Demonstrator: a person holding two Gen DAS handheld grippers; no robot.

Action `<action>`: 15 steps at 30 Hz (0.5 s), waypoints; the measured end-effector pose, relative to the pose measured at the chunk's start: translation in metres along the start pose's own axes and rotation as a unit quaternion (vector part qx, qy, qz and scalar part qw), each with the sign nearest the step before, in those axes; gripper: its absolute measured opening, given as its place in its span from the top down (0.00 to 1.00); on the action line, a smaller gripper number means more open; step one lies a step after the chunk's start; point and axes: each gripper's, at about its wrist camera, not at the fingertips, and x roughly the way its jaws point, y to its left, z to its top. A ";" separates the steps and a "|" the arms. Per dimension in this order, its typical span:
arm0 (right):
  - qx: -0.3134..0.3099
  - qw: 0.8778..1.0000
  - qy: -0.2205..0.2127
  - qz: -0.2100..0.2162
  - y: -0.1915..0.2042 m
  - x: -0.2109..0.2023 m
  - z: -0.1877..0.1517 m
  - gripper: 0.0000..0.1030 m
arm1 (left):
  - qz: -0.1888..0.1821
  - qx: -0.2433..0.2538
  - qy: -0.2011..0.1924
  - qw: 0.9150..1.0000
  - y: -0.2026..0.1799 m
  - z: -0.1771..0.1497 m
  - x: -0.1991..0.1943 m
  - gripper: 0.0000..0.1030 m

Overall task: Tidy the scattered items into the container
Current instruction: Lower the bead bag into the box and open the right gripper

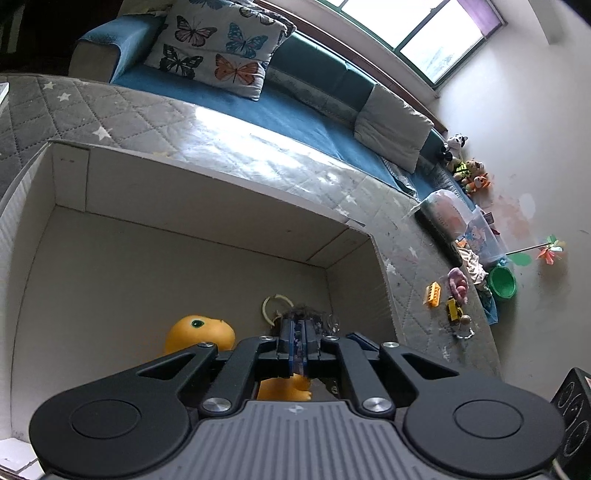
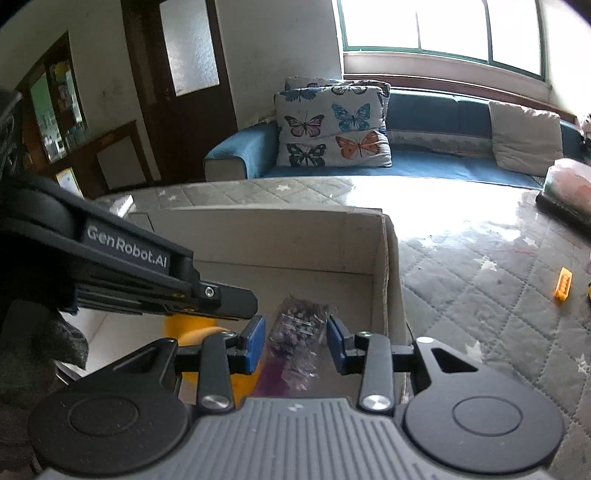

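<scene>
Daylight only, from the window (image 2: 443,33) — blown out white in both views. Strong glare patch on the quilted mat (image 2: 461,229) below it. Box interior (image 1: 166,277) evenly lit, soft shadows. Heavy fisheye bending and dark vignette at corners — the doorway side reads dim.
</scene>
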 end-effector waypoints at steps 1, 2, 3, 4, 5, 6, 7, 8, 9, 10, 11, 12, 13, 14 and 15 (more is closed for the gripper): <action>-0.003 1.000 0.000 -0.001 0.003 0.000 -0.001 0.65 | 0.001 0.000 0.000 1.000 0.000 -0.001 -0.001 0.95; -0.006 1.000 0.000 -0.003 0.005 0.000 -0.002 0.65 | 0.001 0.001 0.000 1.000 0.000 -0.001 -0.002 0.95; -0.006 1.000 0.000 -0.002 0.006 0.000 -0.002 0.65 | 0.002 0.001 -0.001 1.000 0.001 -0.002 -0.003 0.95; -0.007 1.000 0.000 -0.003 0.007 -0.001 -0.001 0.65 | 0.003 0.001 -0.002 1.000 0.001 -0.002 -0.004 0.95; -0.006 1.000 0.001 -0.003 0.007 -0.001 -0.001 0.65 | 0.004 0.001 -0.003 1.000 0.001 -0.002 -0.005 0.95; -0.005 1.000 0.001 -0.003 0.007 -0.003 -0.001 0.65 | 0.006 0.000 -0.004 1.000 0.002 -0.002 -0.006 0.95; -0.003 1.000 0.000 -0.002 0.007 -0.004 0.000 0.65 | 0.006 0.000 -0.005 1.000 0.002 -0.002 -0.007 0.95; -0.001 1.000 0.000 -0.002 0.007 -0.006 0.000 0.65 | 0.005 0.000 -0.007 1.000 0.002 -0.003 -0.009 0.95; 0.001 1.000 -0.001 0.000 0.007 -0.008 0.000 0.65 | 0.005 0.000 -0.008 1.000 0.002 -0.003 -0.011 0.95; 0.002 1.000 -0.003 0.001 0.007 -0.011 0.000 0.65 | 0.004 0.001 -0.010 1.000 0.001 -0.003 -0.012 0.95; 0.003 1.000 -0.005 0.002 0.007 -0.014 0.000 0.65 | 0.005 0.000 -0.011 1.000 0.001 -0.004 -0.014 0.94; 0.003 1.000 -0.007 0.003 0.008 -0.016 -0.001 0.65 | 0.006 0.000 -0.012 1.000 0.001 -0.005 -0.016 0.94; 0.002 1.000 -0.009 0.004 0.008 -0.019 -0.001 0.65 | 0.007 0.002 -0.013 1.000 0.001 -0.007 -0.019 0.93; 0.001 1.000 -0.011 0.004 0.009 -0.022 -0.002 0.64 | 0.008 0.004 -0.015 1.000 0.000 -0.008 -0.022 0.93; 0.000 1.000 -0.013 0.005 0.010 -0.025 -0.002 0.64 | 0.010 0.007 -0.017 1.000 -0.001 -0.010 -0.024 0.93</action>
